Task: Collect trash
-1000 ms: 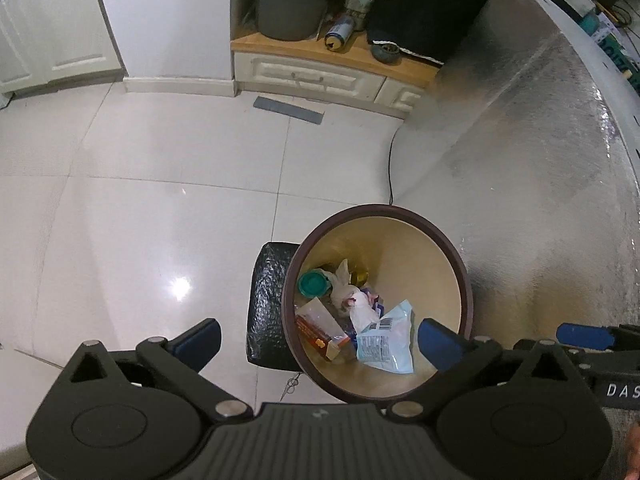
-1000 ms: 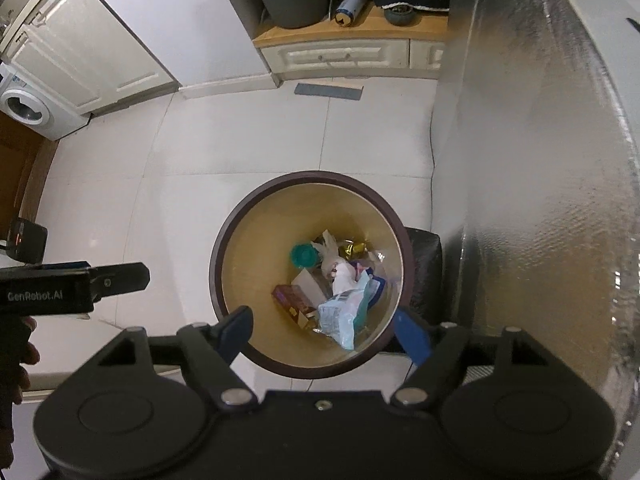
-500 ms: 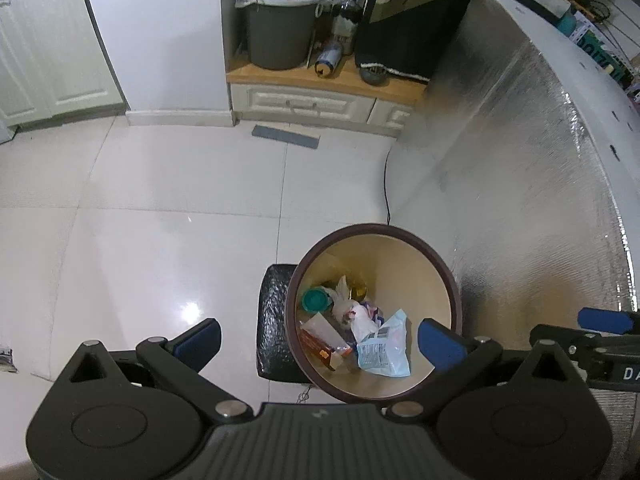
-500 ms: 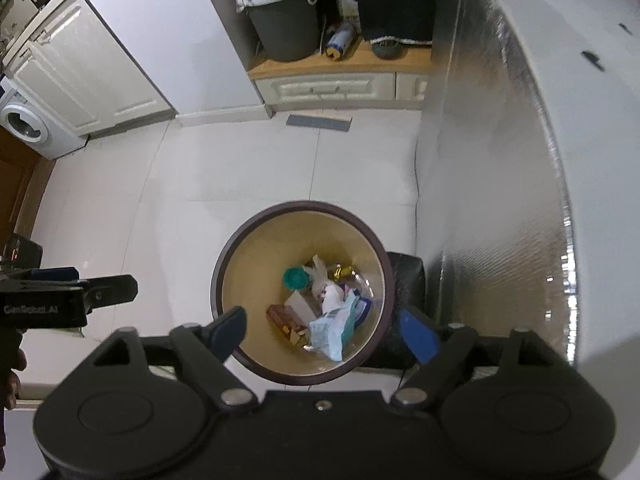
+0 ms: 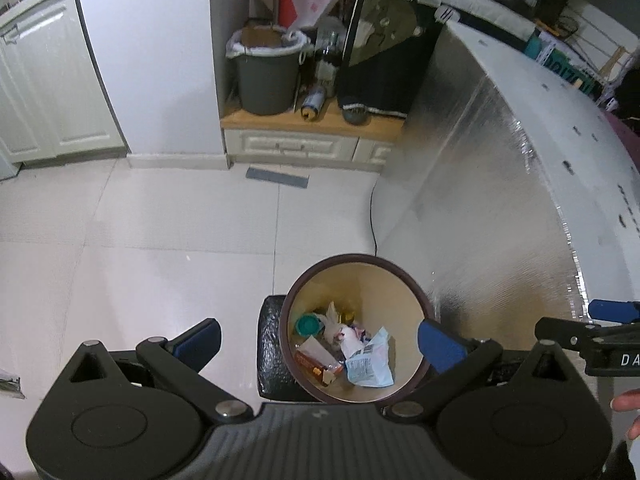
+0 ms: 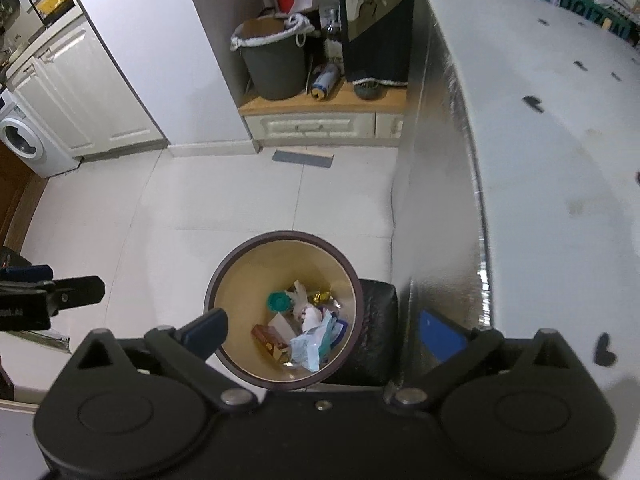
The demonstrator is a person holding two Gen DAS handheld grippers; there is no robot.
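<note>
White floor tiles fill the left wrist view, where a round brown-rimmed bin stands against the foil-faced side of a counter, close enough to take what comes off the top. Trash lies at its bottom: a pale blue packet, a teal cap, an orange wrapper, crumpled paper. The left gripper hangs above the bin, jaws spread and empty. A black cushioned block sits just beside the bin. From the right wrist view, the same bin sits below, its trash heaped toward the counter side. The right gripper has just been opening and stands spread wide with nothing between its fingers, which fits a drop already made. White counter top, off to the right, likely holds the next pieces.
</note>
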